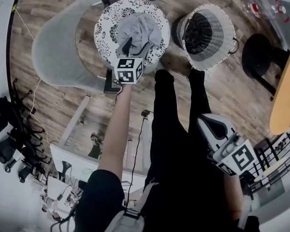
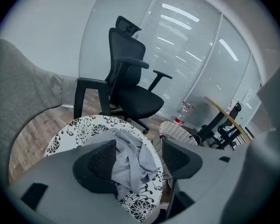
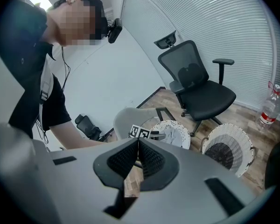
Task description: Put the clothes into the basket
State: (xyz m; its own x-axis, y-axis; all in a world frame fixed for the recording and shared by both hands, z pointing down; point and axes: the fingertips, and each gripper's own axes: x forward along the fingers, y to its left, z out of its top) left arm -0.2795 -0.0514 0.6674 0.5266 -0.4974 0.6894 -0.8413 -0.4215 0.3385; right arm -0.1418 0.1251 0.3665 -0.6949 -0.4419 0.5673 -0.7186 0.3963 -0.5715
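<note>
Grey garment (image 1: 140, 30): lies crumpled on the round table (image 1: 104, 28) with a black-and-white flower pattern, towards the side nearer the basket.

Left hand-held gripper (image 2: 137, 157): reached out over the table, pointing down at the cloth. Jaws wide apart, with the garment bunched between them. The left jaw overlaps the folds (contact not certain from either view); the right jaw stands clear of the cloth. Nothing clamped.

Basket (image 1: 227, 23): white wicker with a dark inside, upright on the wood floor (image 1: 53, 105), just beside the table. No clothes visible in it.

Right hand-held gripper (image 3: 138, 153): held back by the person's right side, well apart from table and basket. Jaws closed together, nothing between them.

Surroundings: grey chair (image 1: 58, 47) beside the table on the side away from the basket, black office chair (image 2: 130, 83) behind the table, clear bottle (image 3: 269, 107) on the floor beyond the basket.
</note>
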